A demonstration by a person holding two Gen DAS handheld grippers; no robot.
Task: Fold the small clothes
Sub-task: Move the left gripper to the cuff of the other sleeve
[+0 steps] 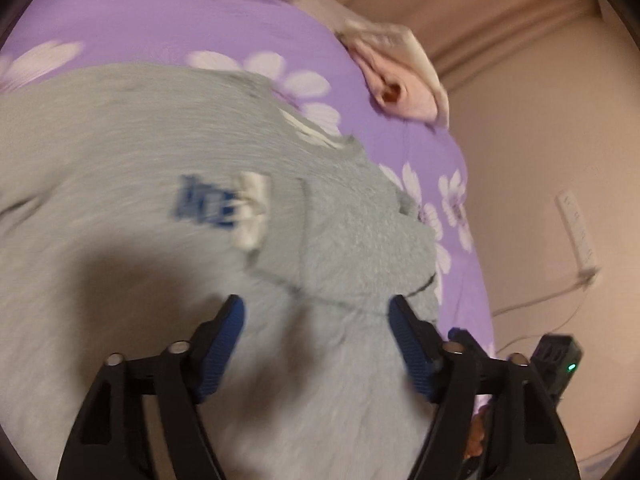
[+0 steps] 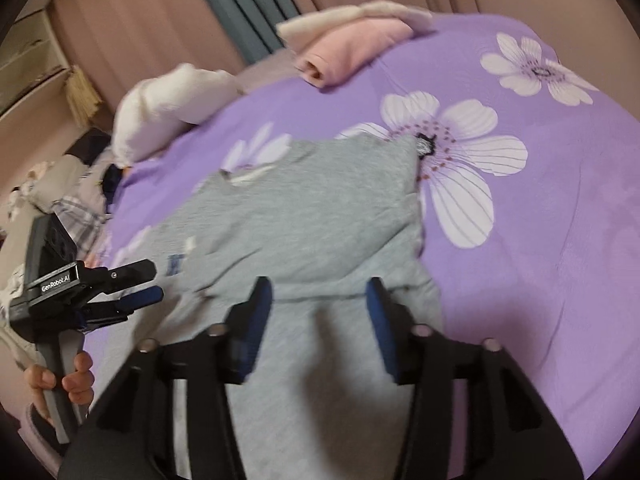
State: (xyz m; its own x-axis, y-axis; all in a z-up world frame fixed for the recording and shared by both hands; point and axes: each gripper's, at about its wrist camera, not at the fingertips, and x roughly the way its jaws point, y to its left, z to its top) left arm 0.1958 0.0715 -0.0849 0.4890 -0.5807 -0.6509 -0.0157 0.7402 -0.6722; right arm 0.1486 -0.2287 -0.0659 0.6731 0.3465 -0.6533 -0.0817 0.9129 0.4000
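Left hand-held gripper (image 1: 316, 312), right hand-held gripper (image 2: 320, 294): both released above grey garment (image 2: 304, 208), long axis running away.

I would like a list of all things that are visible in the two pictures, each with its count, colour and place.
grey garment: one, grey with a blue print and a white tag, spread on the bedsheet below both tongs
bedsheet: one, purple with white flowers, covering the bed
folded clothes: one small pile, pink and cream, at the far edge of the bed
white bundle: one, far left on the bed
curtain: beige, with a teal strip, behind the bed
left tongs: one, black with blue pads, open above the garment
right tongs: one, black with blue pads, open above the garment
hand: one, gripping the left tongs' handle
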